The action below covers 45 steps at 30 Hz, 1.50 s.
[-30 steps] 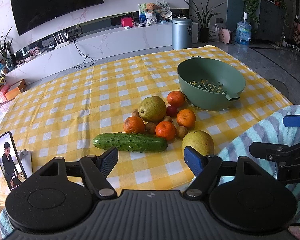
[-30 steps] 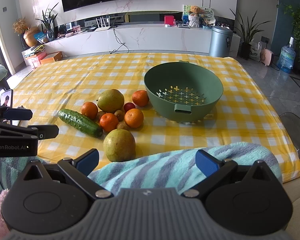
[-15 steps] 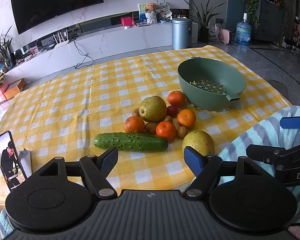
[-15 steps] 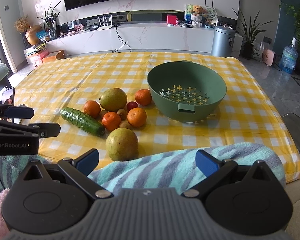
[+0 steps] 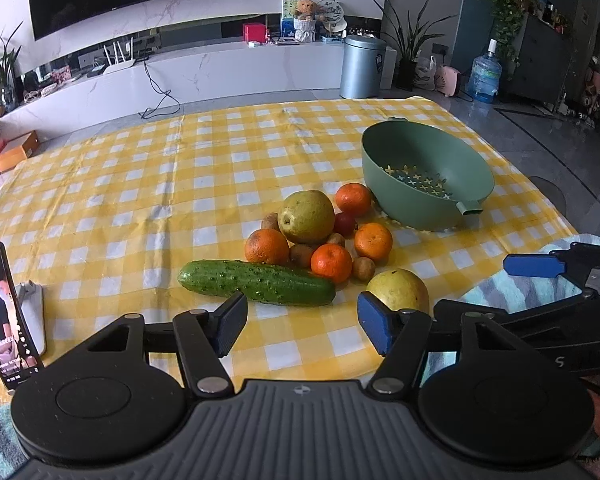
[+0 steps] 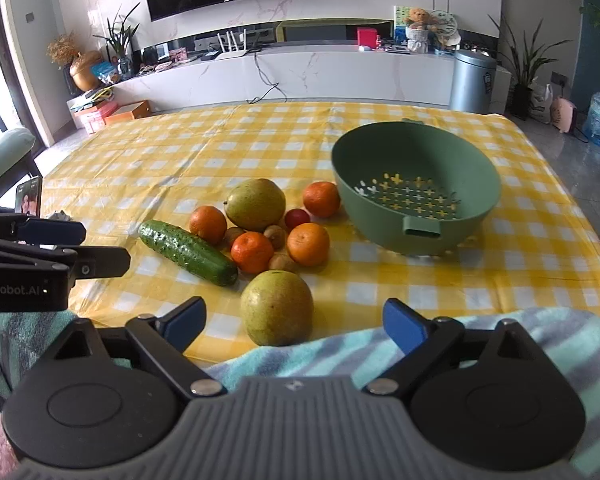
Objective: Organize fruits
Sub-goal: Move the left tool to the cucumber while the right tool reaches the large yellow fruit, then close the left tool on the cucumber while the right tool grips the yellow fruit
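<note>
near pear (image 6: 277, 307) base hidden by striped towel (image 6: 500, 344), phone (image 5: 2, 316) cut by left edge

Apparently "enRobot.AI" on left gripper (image 6: 80, 248)

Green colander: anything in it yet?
Empty. The green colander shows its bare perforated bottom in both views; the oranges, pears and cucumber all lie on the tablecloth beside it.

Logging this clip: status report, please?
Left gripper and right gripper: jaws open, just been closing slightly, nothing between them. Fruit pile on table, colander empty. Cucumber lies beside the fruit.
</note>
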### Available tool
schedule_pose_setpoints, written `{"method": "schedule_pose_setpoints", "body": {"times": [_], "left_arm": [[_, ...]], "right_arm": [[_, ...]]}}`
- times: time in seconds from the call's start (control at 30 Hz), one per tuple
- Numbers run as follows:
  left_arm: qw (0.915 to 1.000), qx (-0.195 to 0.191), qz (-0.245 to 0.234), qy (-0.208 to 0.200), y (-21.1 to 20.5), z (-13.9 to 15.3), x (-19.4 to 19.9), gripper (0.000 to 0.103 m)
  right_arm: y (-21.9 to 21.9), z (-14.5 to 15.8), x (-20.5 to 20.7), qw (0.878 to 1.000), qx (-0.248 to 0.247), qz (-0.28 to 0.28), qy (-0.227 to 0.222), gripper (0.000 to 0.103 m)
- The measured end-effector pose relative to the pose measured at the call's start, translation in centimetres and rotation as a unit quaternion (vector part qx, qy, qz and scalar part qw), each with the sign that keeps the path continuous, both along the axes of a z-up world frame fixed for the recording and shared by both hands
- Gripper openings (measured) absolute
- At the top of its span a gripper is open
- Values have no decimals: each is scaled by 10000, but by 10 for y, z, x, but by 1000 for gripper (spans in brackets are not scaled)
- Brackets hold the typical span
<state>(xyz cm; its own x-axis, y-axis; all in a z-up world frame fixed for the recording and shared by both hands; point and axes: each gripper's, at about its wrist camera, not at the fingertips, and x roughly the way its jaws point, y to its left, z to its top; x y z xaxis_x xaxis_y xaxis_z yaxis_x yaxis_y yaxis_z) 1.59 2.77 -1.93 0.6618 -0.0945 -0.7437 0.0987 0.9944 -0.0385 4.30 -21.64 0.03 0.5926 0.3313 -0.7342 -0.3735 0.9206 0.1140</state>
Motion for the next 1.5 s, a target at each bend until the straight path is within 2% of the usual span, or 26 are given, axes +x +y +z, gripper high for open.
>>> {"method": "schedule_pose_setpoints", "body": {"times": [0.1, 0.37, 0.57, 0.63, 0.77, 0.87, 0.97, 1.07, 1.13, 1.3, 1.4, 1.5], "left_arm": [[9999, -93, 73, 103, 4, -4, 6, 72], [9965, -429, 422, 575, 12, -25, 28, 69], [9941, -367, 849, 572, 20, -39, 43, 69], [9926, -424, 943, 631, 22, -44, 47, 69], [9866, -770, 1163, 852, 28, -54, 58, 69], [9819, -962, 1318, 967, 31, -61, 65, 69], [9772, -1105, 1505, 1014, 33, -65, 72, 70], [9715, -1197, 1779, 1014, 33, -69, 78, 75], [9642, -1296, 2037, 1100, 34, -73, 84, 75], [9360, -1604, 2882, 1228, 42, -82, 94, 76], [9236, -1746, 3146, 1325, 43, -87, 99, 77], [9184, -1679, 3301, 1389, 40, -90, 103, 83]], "right_arm": [[9, -9, 7, 9999, -114, 80, 29, 86], [17, -39, 35, 9983, 10, -20, 586, 83], [22, -59, 50, 9961, 76, -63, 881, 74], [24, -64, 54, 9954, 111, -60, 954, 74], [26, -72, 60, 9940, 239, -2, 1071, 70], [25, -74, 64, 9923, 469, 71, 1146, 61], [23, -73, 63, 9933, 429, -11, 1070, 61], [18, -69, 64, 9957, 266, -219, 858, 61], [12, -69, 68, 9953, 312, -395, 832, 61], [4, -75, 77, 9926, 490, -582, 946, 61], [3, -77, 79, 9926, 541, -549, 935, 61], [1, -78, 79, 9921, 621, -553, 935, 61]]}}
